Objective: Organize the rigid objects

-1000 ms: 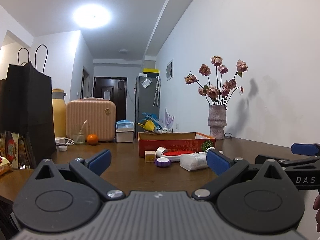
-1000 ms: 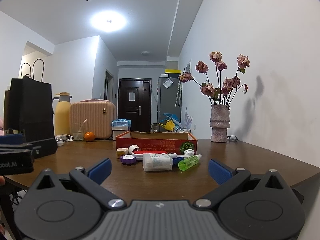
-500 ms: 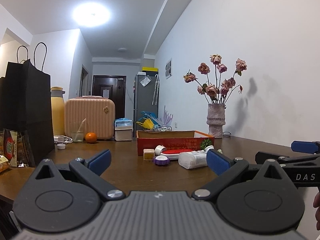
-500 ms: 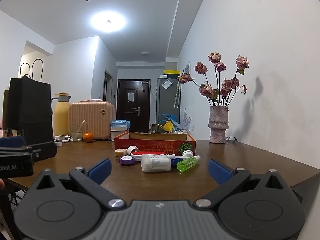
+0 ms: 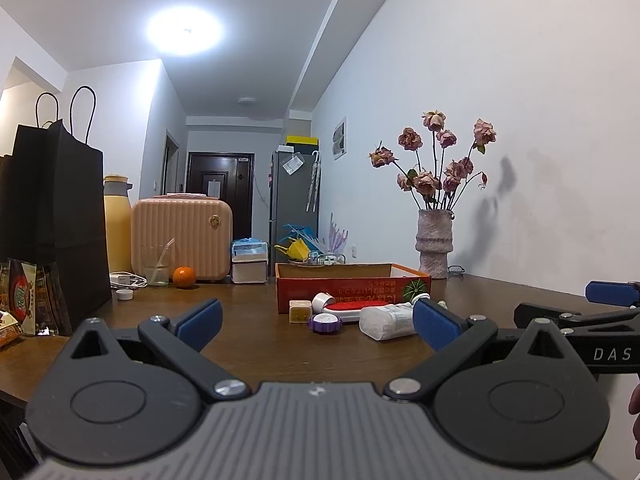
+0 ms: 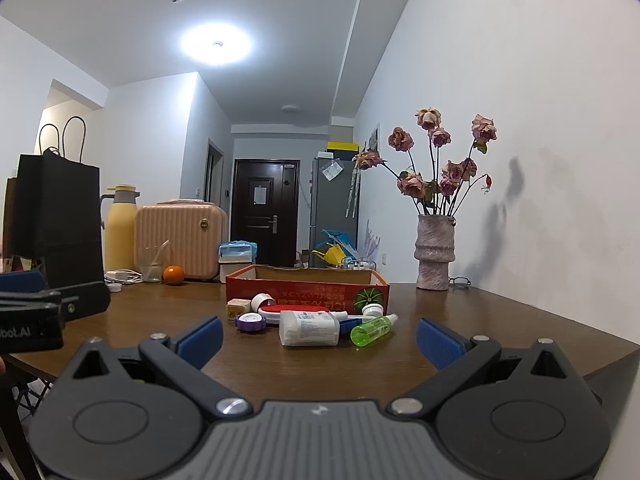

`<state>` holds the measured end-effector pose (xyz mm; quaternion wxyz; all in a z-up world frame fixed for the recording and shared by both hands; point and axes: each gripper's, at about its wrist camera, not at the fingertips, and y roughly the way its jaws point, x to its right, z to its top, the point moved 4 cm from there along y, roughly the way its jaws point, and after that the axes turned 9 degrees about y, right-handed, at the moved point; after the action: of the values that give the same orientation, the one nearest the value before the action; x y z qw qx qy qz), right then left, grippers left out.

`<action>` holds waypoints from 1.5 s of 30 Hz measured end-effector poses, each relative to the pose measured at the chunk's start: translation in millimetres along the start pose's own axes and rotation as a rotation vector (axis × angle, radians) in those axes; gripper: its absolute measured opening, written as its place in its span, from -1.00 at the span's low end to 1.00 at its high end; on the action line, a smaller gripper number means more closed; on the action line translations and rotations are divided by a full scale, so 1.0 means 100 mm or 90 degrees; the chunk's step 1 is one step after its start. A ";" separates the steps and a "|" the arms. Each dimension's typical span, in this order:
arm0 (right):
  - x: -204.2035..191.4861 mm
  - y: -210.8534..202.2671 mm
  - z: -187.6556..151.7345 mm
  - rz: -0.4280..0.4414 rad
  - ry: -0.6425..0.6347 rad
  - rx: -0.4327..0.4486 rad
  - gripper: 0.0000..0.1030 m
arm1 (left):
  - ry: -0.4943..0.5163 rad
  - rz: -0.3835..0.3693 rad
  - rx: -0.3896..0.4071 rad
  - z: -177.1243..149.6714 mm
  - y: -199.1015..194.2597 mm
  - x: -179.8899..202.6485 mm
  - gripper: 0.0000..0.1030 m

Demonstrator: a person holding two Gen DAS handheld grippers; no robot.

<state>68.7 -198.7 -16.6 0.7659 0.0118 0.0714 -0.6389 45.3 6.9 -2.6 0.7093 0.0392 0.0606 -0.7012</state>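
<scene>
Both grippers held wide open and empty, low over the near end of the brown table (image 6: 500, 320).

The left gripper (image 5: 316, 322) and right gripper (image 6: 318, 340) each point at 12 o'clock toward a cluster of small items lying against the front wall of the red cardboard box (image 6: 308, 290). In the right wrist view the white bottle (image 6: 308, 328) lies on its side at the centre, the green spray bottle (image 6: 372, 330) just beside it at 3 o'clock, the purple-rimmed lid (image 6: 250, 322) at 9 o'clock, and a red-topped white case (image 6: 290, 312) behind, touching the box. A small beige cube (image 6: 236, 308) sits at the cluster's 9 o'clock end. The vase of dried roses (image 6: 434, 256) stands well apart at 2 o'clock.
</scene>
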 end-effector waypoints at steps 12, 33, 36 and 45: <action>-0.03 -0.02 0.02 0.011 -0.018 0.021 1.00 | 0.001 0.001 0.000 0.00 -0.01 -0.02 1.00; 0.05 0.04 -0.07 0.004 0.017 0.001 1.00 | 0.028 0.017 0.017 0.00 0.03 -0.01 1.00; 0.09 0.13 -0.17 0.008 0.023 -0.011 1.00 | 0.054 0.002 0.011 -0.05 0.13 0.03 1.00; 0.25 0.68 -0.35 -0.003 0.032 -0.083 1.00 | 0.049 0.008 -0.056 -0.23 0.63 -0.04 1.00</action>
<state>136.5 -207.0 -58.9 0.7616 -0.0224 0.1320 -0.6341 107.6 14.7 -26.9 0.7116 0.0353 0.1185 -0.6916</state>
